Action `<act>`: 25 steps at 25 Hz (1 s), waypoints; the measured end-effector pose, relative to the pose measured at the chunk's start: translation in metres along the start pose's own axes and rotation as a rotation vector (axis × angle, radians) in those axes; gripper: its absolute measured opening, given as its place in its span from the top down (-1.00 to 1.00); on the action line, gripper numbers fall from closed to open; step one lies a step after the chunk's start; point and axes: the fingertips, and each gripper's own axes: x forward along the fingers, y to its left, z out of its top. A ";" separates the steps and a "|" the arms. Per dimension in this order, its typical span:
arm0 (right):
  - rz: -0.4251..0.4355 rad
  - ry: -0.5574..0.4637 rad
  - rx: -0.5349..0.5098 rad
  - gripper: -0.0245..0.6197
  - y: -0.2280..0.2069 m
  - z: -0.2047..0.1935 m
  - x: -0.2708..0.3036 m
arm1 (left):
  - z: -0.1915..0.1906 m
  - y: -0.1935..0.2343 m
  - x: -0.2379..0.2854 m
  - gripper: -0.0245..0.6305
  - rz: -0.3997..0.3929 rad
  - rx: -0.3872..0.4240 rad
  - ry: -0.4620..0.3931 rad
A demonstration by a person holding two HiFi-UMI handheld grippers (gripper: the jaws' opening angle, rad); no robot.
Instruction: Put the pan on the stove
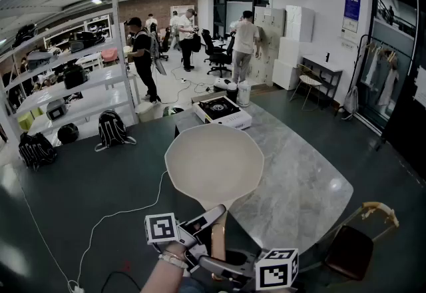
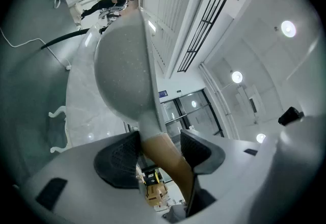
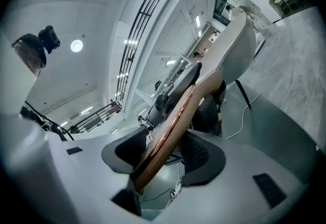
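A cream pan (image 1: 213,165) with a wooden handle (image 1: 218,238) hangs in the air over the near left edge of the marble table (image 1: 299,172). Both grippers are shut on the handle. My left gripper (image 1: 208,220) grips it nearer the bowl and my right gripper (image 1: 223,260) nearer its end. In the left gripper view the handle (image 2: 164,156) runs between the pads, with the pan's grey underside (image 2: 125,65) ahead. The right gripper view shows the handle (image 3: 175,121) clamped between the pads, the pan (image 3: 238,47) beyond. A portable stove (image 1: 223,110) sits at the table's far end.
A dark chair (image 1: 351,248) stands at the table's near right. A white cable (image 1: 100,225) trails over the floor at left, with backpacks (image 1: 112,128) by white shelving (image 1: 73,85). Several people stand in the room behind the stove.
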 end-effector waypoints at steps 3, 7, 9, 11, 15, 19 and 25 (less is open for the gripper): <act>0.007 -0.002 -0.001 0.24 -0.001 0.001 0.001 | 0.002 -0.001 0.001 0.16 -0.005 0.008 -0.003; 0.015 0.008 -0.004 0.24 0.001 -0.001 0.003 | 0.003 -0.001 -0.003 0.16 -0.007 0.010 -0.016; 0.014 0.021 -0.014 0.24 -0.001 -0.002 0.004 | 0.005 0.000 -0.004 0.16 -0.012 0.011 -0.024; 0.010 0.033 -0.024 0.23 -0.002 -0.001 0.006 | 0.007 0.000 -0.005 0.16 -0.017 0.006 -0.029; 0.013 0.027 -0.024 0.24 -0.005 0.003 0.013 | 0.015 0.004 -0.006 0.15 -0.012 0.004 -0.026; 0.002 0.021 -0.021 0.23 -0.009 0.014 0.030 | 0.033 0.008 -0.005 0.15 -0.014 0.010 -0.002; -0.010 0.015 -0.015 0.23 -0.025 0.043 0.054 | 0.069 0.018 0.007 0.15 -0.022 -0.012 0.010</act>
